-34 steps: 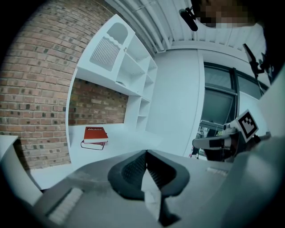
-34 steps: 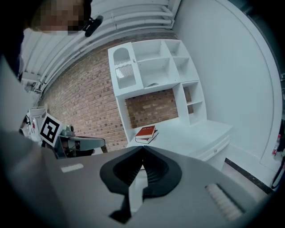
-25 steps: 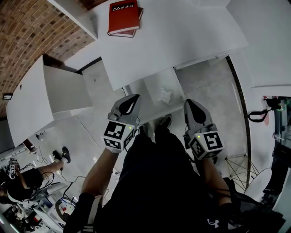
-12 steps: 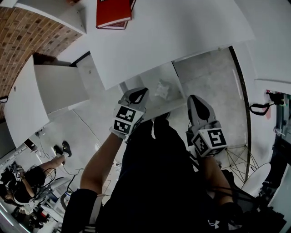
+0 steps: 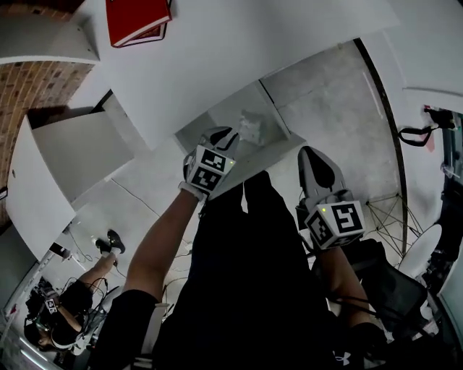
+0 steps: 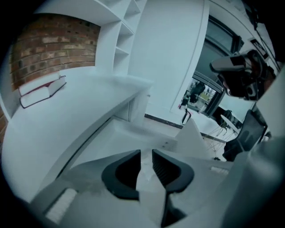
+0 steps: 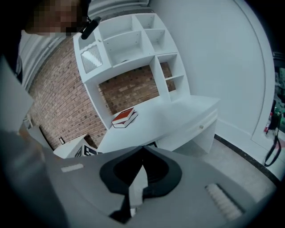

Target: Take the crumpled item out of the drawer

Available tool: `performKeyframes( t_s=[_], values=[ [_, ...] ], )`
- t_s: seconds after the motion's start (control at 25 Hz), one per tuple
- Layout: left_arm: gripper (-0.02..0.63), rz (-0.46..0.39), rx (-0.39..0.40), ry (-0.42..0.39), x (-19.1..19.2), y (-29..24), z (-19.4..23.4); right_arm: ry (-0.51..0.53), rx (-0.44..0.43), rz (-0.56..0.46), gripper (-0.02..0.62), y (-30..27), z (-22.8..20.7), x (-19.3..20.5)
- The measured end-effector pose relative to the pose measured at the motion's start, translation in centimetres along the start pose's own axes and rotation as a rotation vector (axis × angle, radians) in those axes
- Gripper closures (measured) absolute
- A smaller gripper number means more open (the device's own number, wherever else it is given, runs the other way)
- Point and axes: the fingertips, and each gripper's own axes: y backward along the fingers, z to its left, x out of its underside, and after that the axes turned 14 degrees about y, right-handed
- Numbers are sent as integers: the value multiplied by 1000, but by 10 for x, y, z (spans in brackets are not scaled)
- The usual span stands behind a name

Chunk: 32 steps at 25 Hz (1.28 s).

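Note:
The crumpled white item lies in the open drawer under the white desk. My left gripper reaches over the drawer's front edge, its tips just left of the item and apart from it. Its jaws have just been opening, and in the left gripper view they stand a little apart with nothing between them and the pale drawer bottom ahead. My right gripper hangs to the right of the drawer. Its jaws are shut and empty.
A red book lies on the desk top; the right gripper view shows the book and a closed drawer's knob. A white cabinet panel stands open at left. A person sits on the floor at lower left.
My left gripper has gone down and forward to the drawer's front edge, close to the crumpled item, and its jaws have parted. The right gripper has sunk a little.

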Motion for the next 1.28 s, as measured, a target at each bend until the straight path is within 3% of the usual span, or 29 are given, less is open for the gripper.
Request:
performKeyframes(
  t_s=[0.32,0.52,0.8,1.08,1.2,1.28],
  values=[
    [500,129,44,-215,27,-52,-2,-68,51,31,592,0,-10,23],
    [500,203,80,-282,49,-87,-10,-88,50,61,592,-2,-4,40],
    [500,294,53,-283,83,-125,-4,-116,67,102,592,0,-5,58],
    [503,337,26,-284,93,-143,-2,-126,74,120,592,4,-12,69],
    [589,335,18,-280,91,-142,-3,-130,76,115,592,3,-12,67],
    [600,331,15,-277,90,-140,-3,-127,71,112,592,1,-11,66]
  ],
)
